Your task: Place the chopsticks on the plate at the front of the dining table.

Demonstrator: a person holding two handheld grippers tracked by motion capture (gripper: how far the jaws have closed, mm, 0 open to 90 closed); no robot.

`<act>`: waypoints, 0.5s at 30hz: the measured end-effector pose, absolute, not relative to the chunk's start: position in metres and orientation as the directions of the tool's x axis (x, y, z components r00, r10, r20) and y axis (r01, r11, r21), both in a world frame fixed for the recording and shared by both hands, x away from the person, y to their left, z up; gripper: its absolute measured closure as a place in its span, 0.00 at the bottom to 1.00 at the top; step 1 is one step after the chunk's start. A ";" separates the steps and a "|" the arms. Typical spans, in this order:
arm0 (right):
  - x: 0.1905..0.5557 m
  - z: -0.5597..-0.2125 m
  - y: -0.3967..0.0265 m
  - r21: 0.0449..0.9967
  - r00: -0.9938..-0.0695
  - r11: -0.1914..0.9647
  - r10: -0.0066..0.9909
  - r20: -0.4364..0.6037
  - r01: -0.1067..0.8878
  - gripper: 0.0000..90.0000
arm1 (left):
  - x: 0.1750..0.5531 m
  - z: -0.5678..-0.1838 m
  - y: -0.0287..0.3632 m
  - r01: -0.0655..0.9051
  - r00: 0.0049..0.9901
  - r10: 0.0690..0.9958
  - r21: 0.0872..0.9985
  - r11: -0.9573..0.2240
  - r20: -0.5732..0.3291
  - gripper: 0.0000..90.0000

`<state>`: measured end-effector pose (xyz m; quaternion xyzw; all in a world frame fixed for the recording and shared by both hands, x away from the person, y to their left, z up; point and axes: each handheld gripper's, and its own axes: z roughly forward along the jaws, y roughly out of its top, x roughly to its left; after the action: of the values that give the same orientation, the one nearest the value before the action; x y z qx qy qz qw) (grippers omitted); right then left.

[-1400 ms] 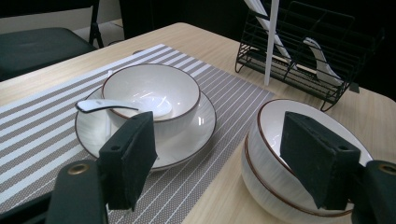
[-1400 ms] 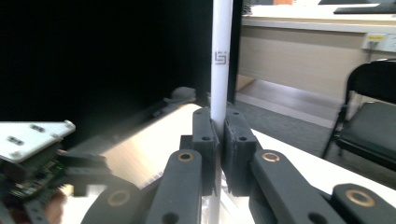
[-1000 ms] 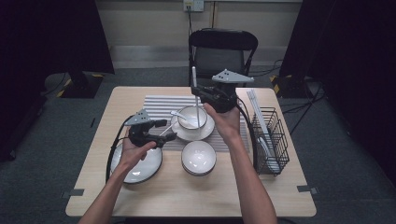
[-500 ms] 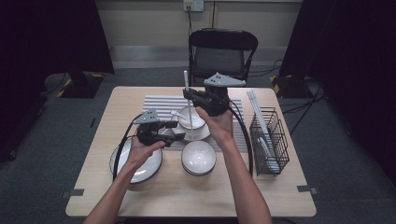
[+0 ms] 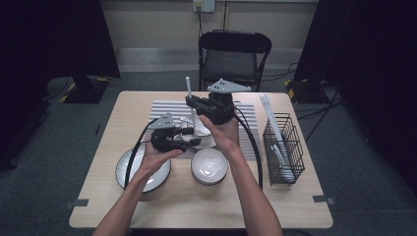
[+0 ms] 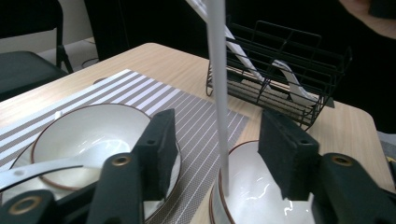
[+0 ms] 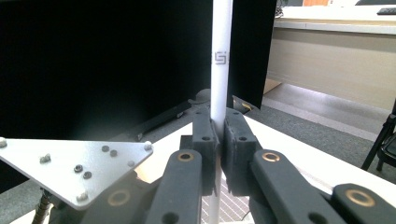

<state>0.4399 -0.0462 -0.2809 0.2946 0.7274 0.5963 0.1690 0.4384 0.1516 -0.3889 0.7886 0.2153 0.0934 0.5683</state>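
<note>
Holding object: right gripper [image 5: 196, 104] is clenched on a long white utensil handle [image 7: 220, 56]; pads pinch it from both sides
Handle axis: upright, top above the right gripper, lower end dropping towards the near bowl [image 6: 252, 191]
Left gripper [image 6: 217, 140]: about half spread, jaws have just been closing; the handle stands between the pads, touching neither
Direction: handle lies dead ahead of the left gripper, midway in the gap
Nearer hand: right holds it, left comes in from below and beside
Lower end: probably a spoon or ladle, too blurred to tell
Surroundings: far bowl [image 6: 88, 133] on striped mat [image 5: 167, 109], wire rack [image 5: 282, 147] well apart
</note>
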 end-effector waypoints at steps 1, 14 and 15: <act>0.440 -0.281 -0.045 0.967 -0.774 0.115 0.624 0.108 0.228 0.94 | 0.438 -0.388 0.149 0.218 0.893 0.442 0.940 -0.260 -0.085 0.60; 0.439 -0.285 -0.042 0.967 -0.778 0.102 0.617 0.122 0.232 0.94 | 0.440 -0.389 0.149 0.228 0.904 0.411 0.945 -0.235 -0.116 0.87; 0.439 -0.285 -0.041 0.967 -0.779 0.102 0.615 0.123 0.233 0.94 | 0.440 -0.389 0.150 0.230 0.902 0.415 0.944 -0.237 -0.115 0.87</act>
<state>0.4393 -0.0411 -0.2854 0.2923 0.7252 0.6030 0.1585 0.4397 0.1500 -0.3895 0.7825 0.2063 0.0796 0.5821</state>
